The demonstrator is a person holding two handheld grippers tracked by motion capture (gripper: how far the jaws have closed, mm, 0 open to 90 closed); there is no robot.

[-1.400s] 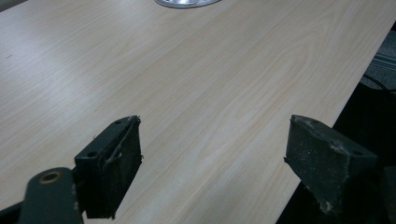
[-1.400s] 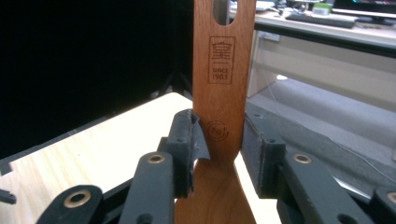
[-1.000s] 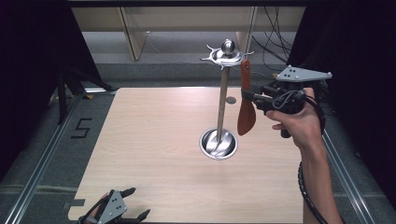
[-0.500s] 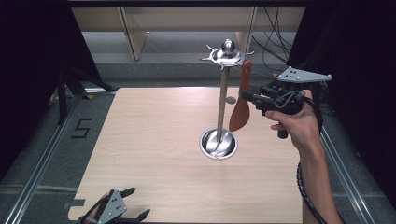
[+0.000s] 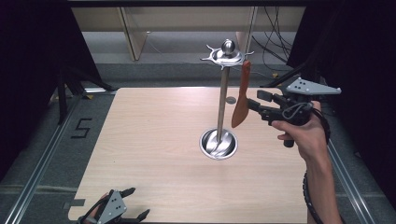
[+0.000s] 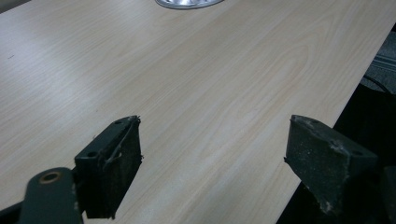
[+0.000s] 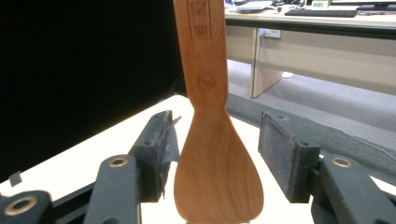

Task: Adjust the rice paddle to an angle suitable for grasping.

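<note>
- High view: a wooden spatula (image 5: 241,100) hangs from the hook ring of a steel stand (image 5: 222,98) on the table (image 5: 154,140). We judge the right gripper (image 5: 259,103) has just let it go or is about to grip it.
- Left gripper view: the left gripper (image 6: 212,154) idles, jaws spread over pale woodgrain.
- Right gripper view: jaws spread either side of the smooth, rounded blade, apart from it. Next, we back away without setting it swinging.

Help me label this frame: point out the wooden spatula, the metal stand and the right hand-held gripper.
wooden spatula (image 7: 218,186): right gripper view, on its broad blade.
metal stand (image 5: 222,102): high view, on the upright pole.
right hand-held gripper (image 7: 218,158): right gripper view, midway between its fingertips.
</note>
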